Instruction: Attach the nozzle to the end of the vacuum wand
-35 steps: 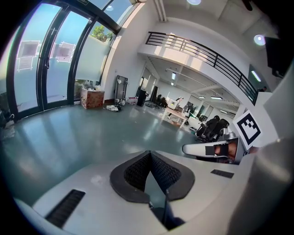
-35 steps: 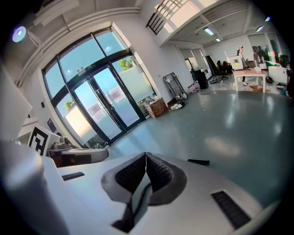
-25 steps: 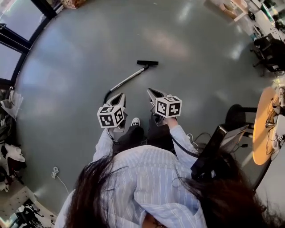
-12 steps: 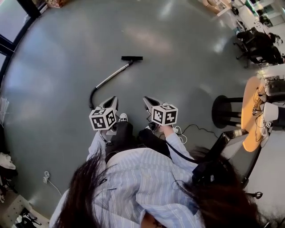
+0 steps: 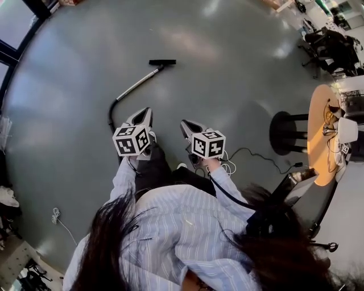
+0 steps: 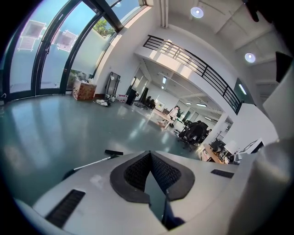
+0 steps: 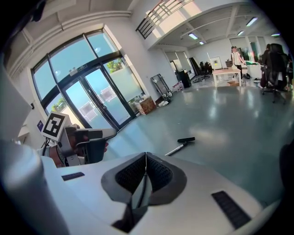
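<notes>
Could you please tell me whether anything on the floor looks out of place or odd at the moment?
The wand lies alone in the middle of the open floor. A black nozzle already seems to sit at its far end, which is odd given the task. Nothing looks spilled or broken.

Bright daylight floods in through the glass doors. Ceiling lamps leave pale glare patches on the glossy floor beyond the doors. Fisheye edges curve and darken.

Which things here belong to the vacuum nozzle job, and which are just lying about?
Job: nozzle, vacuum wand, left gripper and right gripper, both shut, empty.
Lying about: white cord, black stool, round table.
</notes>
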{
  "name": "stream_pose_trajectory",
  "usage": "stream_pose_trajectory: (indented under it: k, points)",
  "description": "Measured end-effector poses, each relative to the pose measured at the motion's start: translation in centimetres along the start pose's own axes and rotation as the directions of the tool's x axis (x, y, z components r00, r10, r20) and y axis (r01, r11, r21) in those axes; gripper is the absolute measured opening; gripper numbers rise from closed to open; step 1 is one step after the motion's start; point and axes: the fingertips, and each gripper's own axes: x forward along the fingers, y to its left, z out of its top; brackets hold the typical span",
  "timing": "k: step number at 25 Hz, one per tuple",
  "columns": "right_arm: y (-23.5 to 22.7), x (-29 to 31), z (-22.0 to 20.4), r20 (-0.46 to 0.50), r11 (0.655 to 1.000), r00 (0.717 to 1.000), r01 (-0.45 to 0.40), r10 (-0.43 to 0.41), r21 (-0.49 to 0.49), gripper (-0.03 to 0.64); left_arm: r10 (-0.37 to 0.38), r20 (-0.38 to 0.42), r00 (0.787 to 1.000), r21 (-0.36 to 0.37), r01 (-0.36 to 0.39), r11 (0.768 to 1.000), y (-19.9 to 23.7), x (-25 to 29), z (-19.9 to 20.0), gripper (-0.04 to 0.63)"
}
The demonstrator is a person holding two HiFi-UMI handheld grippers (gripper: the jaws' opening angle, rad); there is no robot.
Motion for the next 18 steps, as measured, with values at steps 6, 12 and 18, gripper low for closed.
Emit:
stream_pose_trajectory:
  k: [6, 12, 18]
  points:
    - [-2.0, -6.4, -3.7, 0.025, 0.998, 0.999, -0.045, 0.047, -0.049, 0.009, 0.017, 0.027, 0.999, -0.059, -0.016, 0.998, -8.0, -2.7, -6.6, 0.005]
    - [-3.2, -10.7, -7.5, 0.025, 0.994, 0.995, -0.092, 0.093, -0.060, 0.009, 0.064, 0.025, 0.998, -0.092, -0.061, 0.994, -12.7, -5.4, -12.2, 0.005]
    - [0.4, -11.1, -9.6, 0.006, 0.984, 0.988, -0.154, 0.155, -0.092, 0.009, 0.121, 0.051, 0.991, -0.072, -0.118, 0.990, -12.4, -9.9, -12.9, 0.005]
